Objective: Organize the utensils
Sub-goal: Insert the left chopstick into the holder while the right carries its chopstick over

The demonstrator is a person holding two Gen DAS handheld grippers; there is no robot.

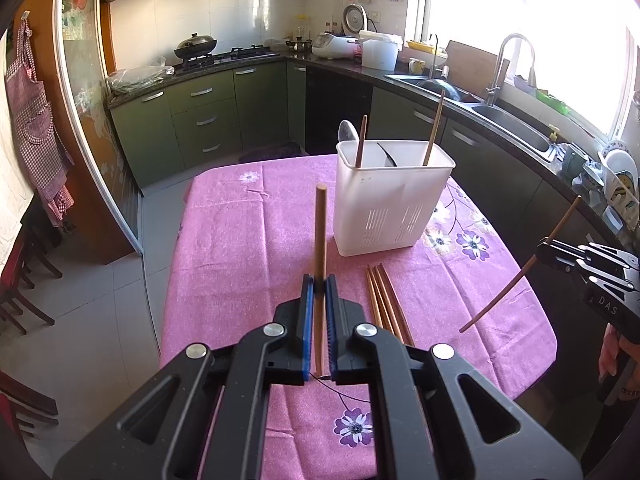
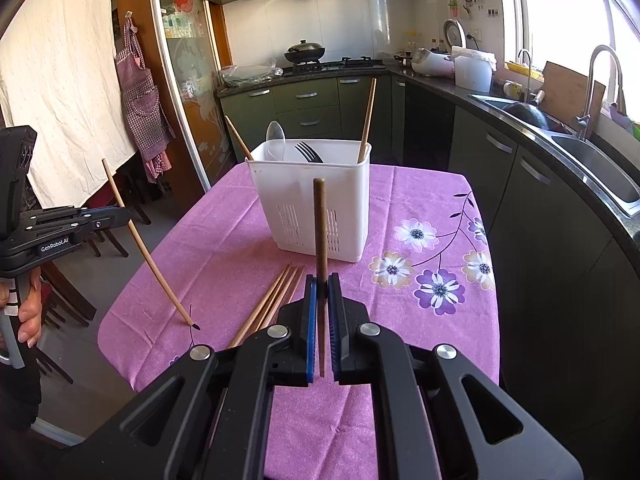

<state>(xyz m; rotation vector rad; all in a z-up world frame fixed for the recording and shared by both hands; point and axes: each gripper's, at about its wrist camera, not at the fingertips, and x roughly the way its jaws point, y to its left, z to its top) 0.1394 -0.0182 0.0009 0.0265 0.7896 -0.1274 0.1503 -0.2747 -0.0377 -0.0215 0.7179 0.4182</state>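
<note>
My left gripper (image 1: 319,285) is shut on a light wooden chopstick (image 1: 321,232) that stands upright between its blue pads. In the right wrist view that chopstick (image 2: 148,256) slants down, and its tip touches the tablecloth. My right gripper (image 2: 321,285) is shut on a darker chopstick (image 2: 320,232); it hovers off the table's right edge. A white slotted utensil holder (image 1: 392,208) stands on the table ahead of both grippers. It holds two chopsticks, a spoon (image 2: 276,136) and a fork (image 2: 309,152). Several loose chopsticks (image 1: 386,304) lie side by side in front of the holder.
The table carries a pink flowered cloth (image 1: 248,248). Green cabinets and a dark counter with a sink (image 2: 592,168) run along the back and right. Dark wooden chairs (image 1: 20,280) stand to the left. A person's hand (image 2: 30,316) grips the left handle.
</note>
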